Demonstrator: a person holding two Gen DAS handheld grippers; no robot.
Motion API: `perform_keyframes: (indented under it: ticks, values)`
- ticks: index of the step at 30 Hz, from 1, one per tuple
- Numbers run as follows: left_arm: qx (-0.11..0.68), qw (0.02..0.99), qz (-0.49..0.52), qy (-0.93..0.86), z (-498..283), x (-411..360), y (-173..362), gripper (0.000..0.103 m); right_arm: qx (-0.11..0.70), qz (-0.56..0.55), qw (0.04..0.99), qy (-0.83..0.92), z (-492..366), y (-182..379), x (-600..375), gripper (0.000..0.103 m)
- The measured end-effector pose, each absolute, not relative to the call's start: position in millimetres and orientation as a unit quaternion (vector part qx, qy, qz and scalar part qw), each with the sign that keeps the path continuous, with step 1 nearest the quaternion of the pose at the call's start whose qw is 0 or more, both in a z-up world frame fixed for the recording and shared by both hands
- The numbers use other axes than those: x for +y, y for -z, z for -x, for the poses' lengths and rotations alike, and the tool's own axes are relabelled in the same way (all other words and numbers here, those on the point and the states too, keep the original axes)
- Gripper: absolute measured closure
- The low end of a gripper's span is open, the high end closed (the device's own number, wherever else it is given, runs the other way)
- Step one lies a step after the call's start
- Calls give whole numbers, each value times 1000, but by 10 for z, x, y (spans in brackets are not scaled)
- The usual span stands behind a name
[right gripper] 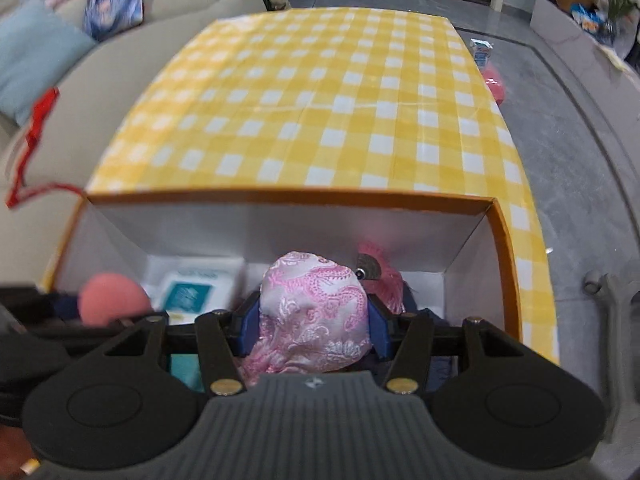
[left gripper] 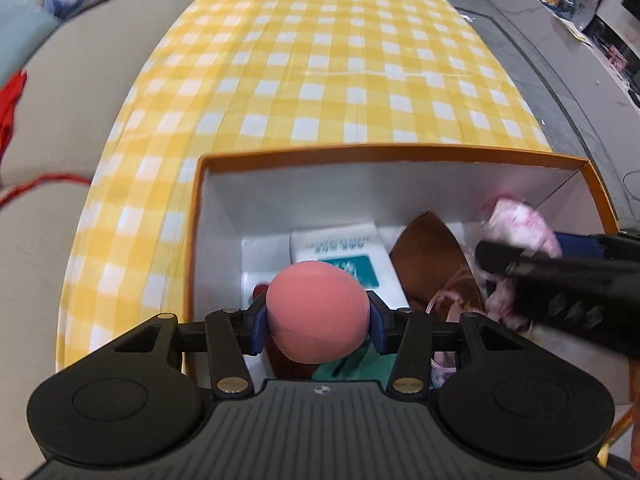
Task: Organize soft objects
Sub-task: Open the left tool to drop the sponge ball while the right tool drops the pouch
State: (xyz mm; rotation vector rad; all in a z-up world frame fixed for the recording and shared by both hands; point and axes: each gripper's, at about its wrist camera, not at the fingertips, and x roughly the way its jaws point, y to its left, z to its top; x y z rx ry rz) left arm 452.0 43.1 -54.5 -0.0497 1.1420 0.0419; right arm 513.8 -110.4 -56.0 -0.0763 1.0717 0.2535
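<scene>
Soft objects sit in both tongs above the orange-rimmed box (left gripper: 592, 184) on the checked desk (left gripper: 320, 60). Left tongs (left gripper: 317, 318) clench a pink foam ball (left gripper: 316, 312) across its middle; right tongs (right gripper: 314, 320) clench a pink brocade pouch (right gripper: 314, 308). Both look light and squashy, so gentle pinches at the widest part should hold without slipping.

**Matt foam, glossy brocade, card and cloth**

The pink ball (left gripper: 317, 312) looks like matt, finely pored foam. The pouch (right gripper: 312, 312) is shiny woven brocade, pink on white. The box (left gripper: 400, 152) is smooth white card inside with an orange edge. At twelve o'clock, the checked tablecloth (left gripper: 320, 60) shows a faint sheen and fold creases. The gripper bodies look like matt black plastic with brass-coloured screws.
</scene>
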Motion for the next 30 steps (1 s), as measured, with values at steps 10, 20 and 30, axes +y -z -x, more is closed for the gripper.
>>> perform_keyframes:
  ticks: [10,20,30]
  values:
    - [516,855,36,-19,-4618,422,557,18,518,39,847,-116,-5185,676,-1176,49]
    - [509,855,94,-28,-4564,488,443,7,526,49,840,-121,-5180,724,-1215,47]
    - [487,868,98,-7,-4481,397,199,4,510,62,847,-135,-5108,659,-1191,25]
